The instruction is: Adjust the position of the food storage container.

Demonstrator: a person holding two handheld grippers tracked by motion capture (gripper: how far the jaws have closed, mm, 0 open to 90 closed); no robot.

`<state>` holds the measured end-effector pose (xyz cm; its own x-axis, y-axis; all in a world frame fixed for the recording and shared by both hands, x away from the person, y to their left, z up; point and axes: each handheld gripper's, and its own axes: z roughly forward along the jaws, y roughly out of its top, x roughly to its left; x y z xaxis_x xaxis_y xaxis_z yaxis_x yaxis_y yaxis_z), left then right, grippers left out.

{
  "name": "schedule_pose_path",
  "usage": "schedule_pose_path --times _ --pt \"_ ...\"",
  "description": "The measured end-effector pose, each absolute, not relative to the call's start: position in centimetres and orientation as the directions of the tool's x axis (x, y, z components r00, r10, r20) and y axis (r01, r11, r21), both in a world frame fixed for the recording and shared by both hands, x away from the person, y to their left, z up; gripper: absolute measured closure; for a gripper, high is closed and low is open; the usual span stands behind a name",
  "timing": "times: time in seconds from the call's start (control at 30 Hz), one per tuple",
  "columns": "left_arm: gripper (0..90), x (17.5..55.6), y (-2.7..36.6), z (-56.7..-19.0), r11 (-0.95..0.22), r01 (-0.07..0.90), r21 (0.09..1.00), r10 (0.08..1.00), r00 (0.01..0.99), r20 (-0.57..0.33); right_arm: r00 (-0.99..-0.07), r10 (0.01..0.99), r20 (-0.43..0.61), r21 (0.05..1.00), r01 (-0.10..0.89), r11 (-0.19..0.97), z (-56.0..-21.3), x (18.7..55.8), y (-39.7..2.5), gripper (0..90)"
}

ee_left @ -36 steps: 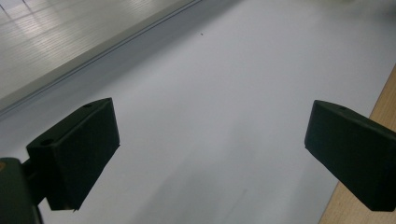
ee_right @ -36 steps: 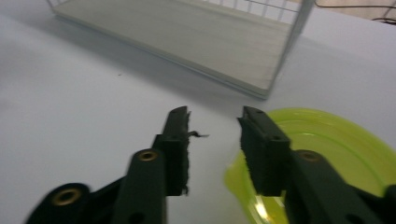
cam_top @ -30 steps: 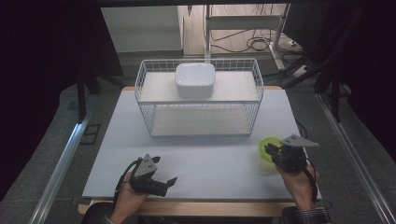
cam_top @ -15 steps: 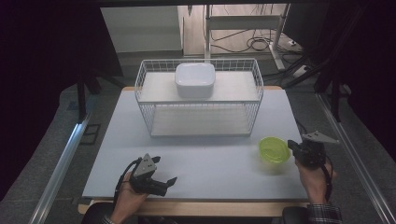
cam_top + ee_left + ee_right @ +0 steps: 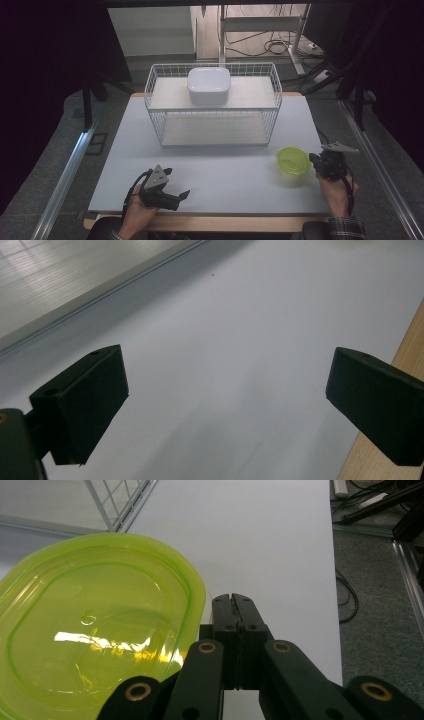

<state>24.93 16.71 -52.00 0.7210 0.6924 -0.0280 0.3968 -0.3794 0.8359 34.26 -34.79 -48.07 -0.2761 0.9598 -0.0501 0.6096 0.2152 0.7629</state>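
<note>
Dark surroundings frame a pale grey counter [image 5: 215,165] with a light wooden near edge; cables and a metal stand sit on the floor beyond the far side.

One yellow-green container [image 5: 293,160] lies flat on the counter at the near right, open side up. Right hand-held gripper [image 5: 314,161] sits just right of it, tips close beside the rim. In the right gripper view the jaws are pressed together with nothing between them, and the container [image 5: 95,630] lies just left of them; whether the tips touch the rim cannot be told. That view cuts off the container's left and near edges, and the gripper's linkage covers part of its right rim.

Left hand-held gripper [image 5: 177,197] rests at the near left of the counter, well apart from the container, pointing right. Its jaws are spread wide over bare counter [image 5: 225,365] in the left gripper view, holding nothing.

One white wire basket [image 5: 270,115] stands at the far middle of the counter, with an upper shelf and a lower one. One white square bowl [image 5: 208,85] sits on the upper shelf.

Count: two hand-held grippers, one container, one basket, one bowl. Both hands are partly cut off at the near edge of the high view; a plaid sleeve [image 5: 345,227] shows at right.
</note>
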Motion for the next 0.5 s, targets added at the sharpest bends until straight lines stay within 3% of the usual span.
schedule_pose_path --times 0.2,0.5 --pt "3.2 25.0 16.7 -52.0 -0.382 0.398 0.834 0.692 0.722 -0.028 -0.275 0.961 -0.039 0.763 0.613 0.206 -48.2 34.2 -34.1 89.5" --pt "3.3 25.0 16.6 -52.1 -0.387 0.4 0.831 0.69 0.723 -0.027 -0.346 0.938 0.003 0.756 0.615 0.225 -48.3 33.9 -30.8 89.4"
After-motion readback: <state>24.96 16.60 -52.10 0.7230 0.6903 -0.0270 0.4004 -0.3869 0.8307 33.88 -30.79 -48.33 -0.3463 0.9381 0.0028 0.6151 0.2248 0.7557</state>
